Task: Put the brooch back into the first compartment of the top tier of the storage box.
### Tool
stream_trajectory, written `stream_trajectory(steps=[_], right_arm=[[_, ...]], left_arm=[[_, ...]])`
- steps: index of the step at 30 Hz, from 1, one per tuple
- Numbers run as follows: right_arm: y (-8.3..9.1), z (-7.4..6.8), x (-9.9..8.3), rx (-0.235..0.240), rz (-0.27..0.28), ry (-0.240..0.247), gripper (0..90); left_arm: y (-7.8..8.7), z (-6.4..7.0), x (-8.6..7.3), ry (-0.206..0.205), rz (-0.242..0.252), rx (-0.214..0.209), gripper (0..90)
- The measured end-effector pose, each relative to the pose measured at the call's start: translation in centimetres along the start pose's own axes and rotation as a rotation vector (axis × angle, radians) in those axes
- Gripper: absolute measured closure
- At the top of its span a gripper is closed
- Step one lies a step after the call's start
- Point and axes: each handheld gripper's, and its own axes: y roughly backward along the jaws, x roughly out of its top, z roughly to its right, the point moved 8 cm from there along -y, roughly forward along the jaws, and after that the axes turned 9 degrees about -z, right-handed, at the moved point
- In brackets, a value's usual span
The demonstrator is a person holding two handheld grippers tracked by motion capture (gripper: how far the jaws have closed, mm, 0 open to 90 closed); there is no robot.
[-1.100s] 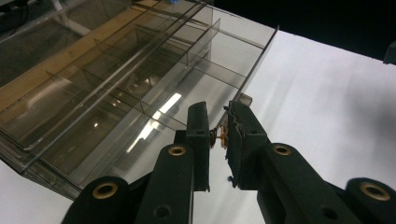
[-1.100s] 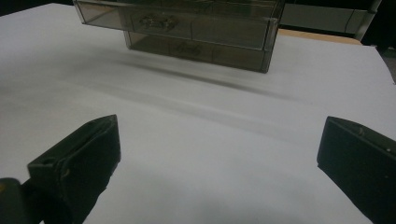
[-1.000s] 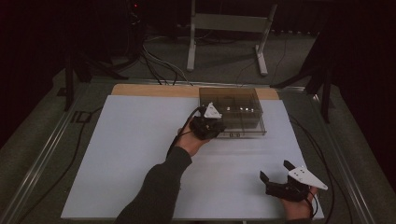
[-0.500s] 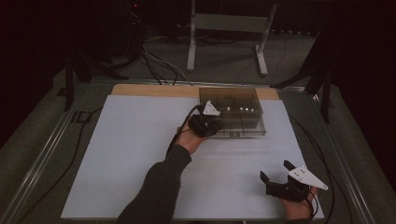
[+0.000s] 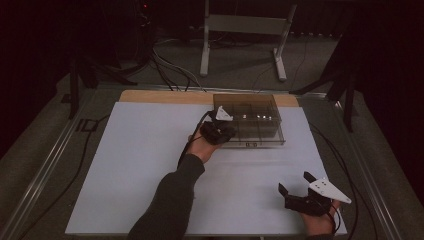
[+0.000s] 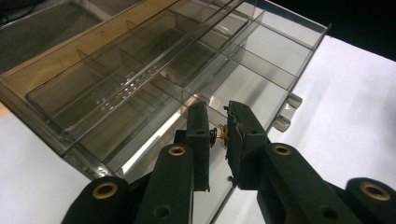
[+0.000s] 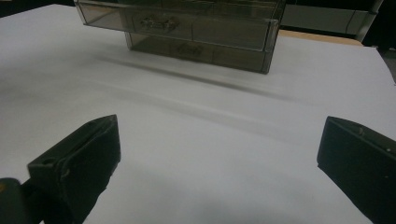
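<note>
A smoky clear drawer box [image 5: 250, 112] stands at the back centre of the white table. Its divided drawer [image 6: 252, 88] is pulled out toward me, and the compartments I can see hold nothing. My left gripper [image 5: 222, 131] hovers at the drawer's front left corner. In the left gripper view it [image 6: 218, 126] is shut on a small brass part [image 6: 219, 135], pinched between the jaw tips. My right gripper [image 5: 294, 181] rests low near the table's front right, open wide. In the right gripper view it [image 7: 217, 140] has bare table between its jaws and faces the box [image 7: 187, 23].
The white sheet [image 5: 125, 165] covers the table, with a wooden strip [image 5: 160, 96] along the back edge. Cables [image 5: 170, 65] and a metal stand [image 5: 240, 25] lie on the floor behind. Metal rails run along both table sides.
My left gripper has edged slightly to the left at the drawer's front. The right gripper has stayed where it was.
</note>
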Motion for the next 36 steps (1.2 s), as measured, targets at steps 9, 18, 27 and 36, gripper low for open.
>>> stream_trajectory(steps=[9,18,27,36], right_arm=[[0.0,0.0,0.0,0.0,0.001,0.0,0.0],[0.0,0.0,0.0,0.001,-0.001,-0.001,0.0],[0.0,0.0,0.0,0.002,-0.003,0.0,0.0],[0.0,0.1,0.0,-0.001,-0.003,-0.001,0.0]], left_arm=[[-0.2,-0.6,-0.2,0.016,-0.011,0.018,80.6],[-0.8,-1.2,-0.5,0.038,-0.033,0.027,80.5],[-1.5,-1.5,-0.9,0.055,-0.068,0.049,79.9],[-0.3,-1.6,-0.4,0.122,0.024,0.093,35.2]])
